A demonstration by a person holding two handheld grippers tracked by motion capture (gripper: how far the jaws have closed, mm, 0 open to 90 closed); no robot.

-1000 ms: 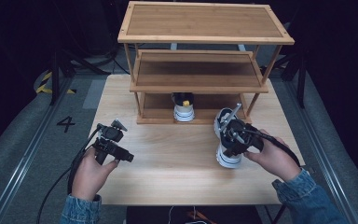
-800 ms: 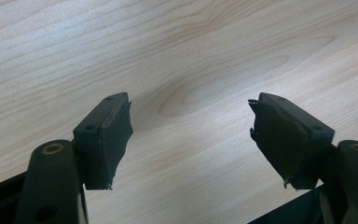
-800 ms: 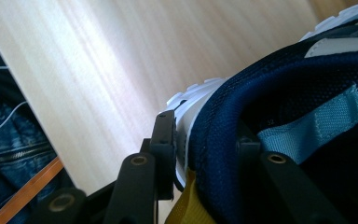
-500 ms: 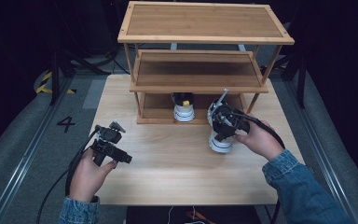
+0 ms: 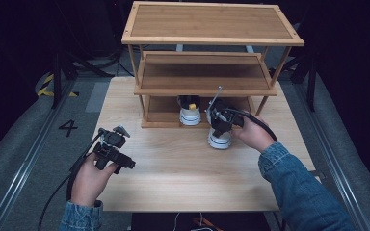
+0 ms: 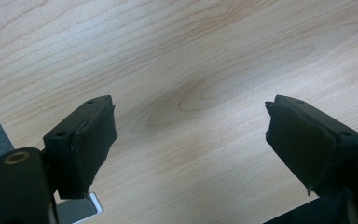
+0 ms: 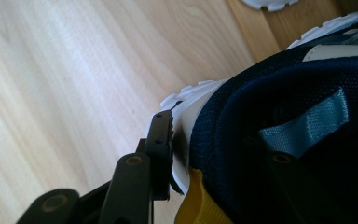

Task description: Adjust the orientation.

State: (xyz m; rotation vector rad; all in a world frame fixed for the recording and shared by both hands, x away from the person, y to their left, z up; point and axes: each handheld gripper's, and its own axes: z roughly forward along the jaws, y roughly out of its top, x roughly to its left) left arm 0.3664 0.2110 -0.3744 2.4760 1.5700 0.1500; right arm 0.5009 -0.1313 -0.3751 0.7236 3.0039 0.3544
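A navy shoe with a white sole [image 5: 219, 141] stands on the table just in front of the wooden shelf unit. My right gripper [image 5: 220, 126] is shut on its heel wall from above. In the right gripper view one finger [image 7: 162, 140] presses the outside of the white heel, and the other jaw sits inside the navy shoe [image 7: 270, 93]. A matching shoe [image 5: 190, 113] rests on the shelf unit's lowest board. My left gripper [image 5: 126, 163] hovers over the table's left front. Its jaws have just been opening and stand wide, nothing between the pads [image 6: 93, 140].
The three-tier wooden shelf unit [image 5: 212, 24] stands on the far half of the table [image 5: 173, 187], its thin legs flanking the bottom board. A cable trails from each gripper toward the near edge. Grey floor with a painted 4 [image 5: 68, 127] lies left of the table.
My right hand has carried the shoe left and away from the person, closer to the shelf unit's bottom board. The left hand has stayed in place.
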